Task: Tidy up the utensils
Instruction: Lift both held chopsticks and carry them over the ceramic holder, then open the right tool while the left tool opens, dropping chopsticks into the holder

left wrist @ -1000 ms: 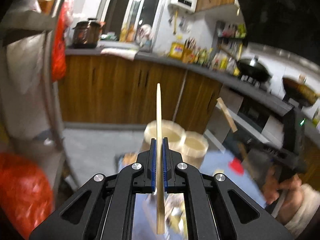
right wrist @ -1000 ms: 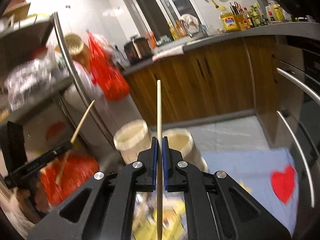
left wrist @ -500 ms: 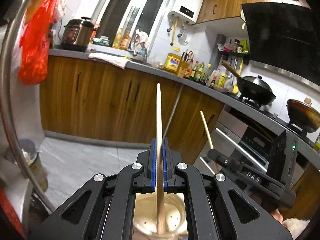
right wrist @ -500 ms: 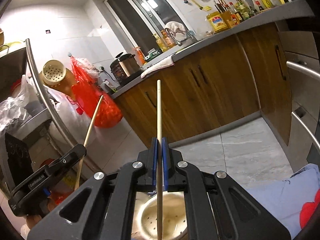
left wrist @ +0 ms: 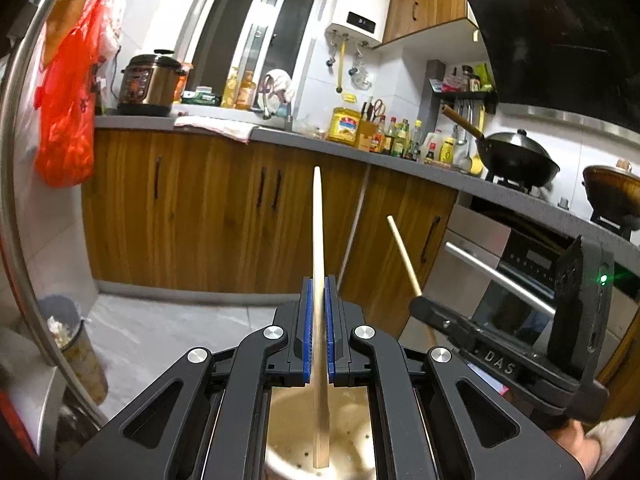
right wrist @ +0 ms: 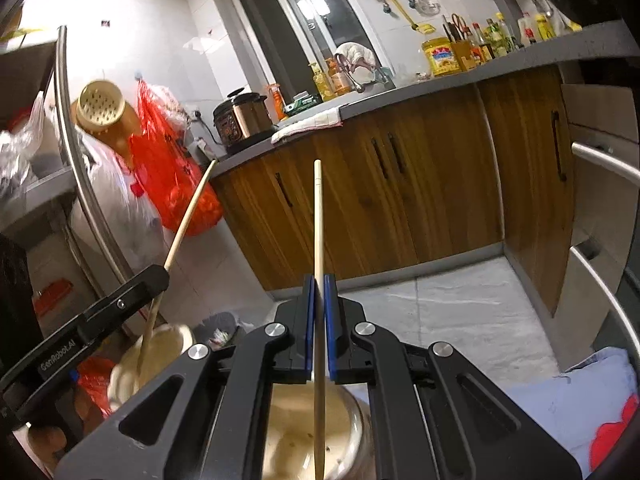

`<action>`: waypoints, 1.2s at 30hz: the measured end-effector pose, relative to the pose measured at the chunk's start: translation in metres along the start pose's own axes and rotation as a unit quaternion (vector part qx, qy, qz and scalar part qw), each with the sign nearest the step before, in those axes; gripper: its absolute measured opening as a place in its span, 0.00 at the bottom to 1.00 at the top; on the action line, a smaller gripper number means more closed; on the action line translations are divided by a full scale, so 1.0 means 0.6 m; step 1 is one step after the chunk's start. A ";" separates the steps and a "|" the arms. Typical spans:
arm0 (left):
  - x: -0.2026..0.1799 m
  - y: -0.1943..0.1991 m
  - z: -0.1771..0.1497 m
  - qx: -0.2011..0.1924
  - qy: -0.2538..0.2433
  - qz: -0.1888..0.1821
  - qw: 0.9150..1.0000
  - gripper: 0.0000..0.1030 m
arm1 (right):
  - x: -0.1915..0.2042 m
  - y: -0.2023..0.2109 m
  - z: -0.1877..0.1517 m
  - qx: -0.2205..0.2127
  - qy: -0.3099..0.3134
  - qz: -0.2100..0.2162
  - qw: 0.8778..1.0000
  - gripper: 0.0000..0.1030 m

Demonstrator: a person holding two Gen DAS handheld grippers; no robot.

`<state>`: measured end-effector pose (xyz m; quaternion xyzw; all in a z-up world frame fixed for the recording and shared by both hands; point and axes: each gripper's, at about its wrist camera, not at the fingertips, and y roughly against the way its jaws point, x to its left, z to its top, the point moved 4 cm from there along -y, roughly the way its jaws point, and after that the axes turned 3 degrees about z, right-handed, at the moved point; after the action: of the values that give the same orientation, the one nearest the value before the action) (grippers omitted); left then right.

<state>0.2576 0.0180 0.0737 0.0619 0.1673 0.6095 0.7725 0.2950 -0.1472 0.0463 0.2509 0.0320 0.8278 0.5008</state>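
My left gripper (left wrist: 318, 292) is shut on a flat wooden chopstick (left wrist: 318, 224) held upright, its lower end inside a cream perforated holder (left wrist: 352, 436) below the fingers. My right gripper (right wrist: 319, 292) is shut on a round wooden chopstick (right wrist: 318, 220), its lower end inside a second cream holder (right wrist: 292, 432). The right gripper (left wrist: 420, 304) with its chopstick (left wrist: 402, 254) shows at the right of the left wrist view. The left gripper (right wrist: 158, 276) with its chopstick (right wrist: 188, 216) shows at the left of the right wrist view, over the first holder (right wrist: 168, 344).
Wooden kitchen cabinets (left wrist: 208, 216) and a grey counter (left wrist: 304, 138) stand ahead. A metal rack post (right wrist: 76, 168) with red bags (right wrist: 172, 184) is at the left. An oven handle (left wrist: 500, 276) is at the right. A blue cloth (right wrist: 568, 404) lies under the holders.
Both grippers have tilted up and lowered over the holders. The chopstick ends now reach down into the two cream holders.
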 end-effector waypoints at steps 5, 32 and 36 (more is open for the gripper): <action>0.017 0.017 -0.014 0.029 0.022 -0.011 0.999 0.06 | 0.016 0.039 -0.016 0.017 0.027 0.001 1.000 0.05; -0.003 0.057 -0.044 0.063 -0.016 0.003 0.998 0.24 | 0.032 0.060 -0.050 0.103 0.015 0.018 0.994 0.17; -0.001 0.066 -0.040 0.058 -0.019 0.008 0.998 0.36 | 0.034 0.070 -0.040 0.088 0.021 0.007 0.996 0.35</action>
<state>0.2130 0.0246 0.0629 0.1192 0.1873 0.6039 0.7655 0.2423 -0.1458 0.0459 0.2766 0.1135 0.8305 0.4700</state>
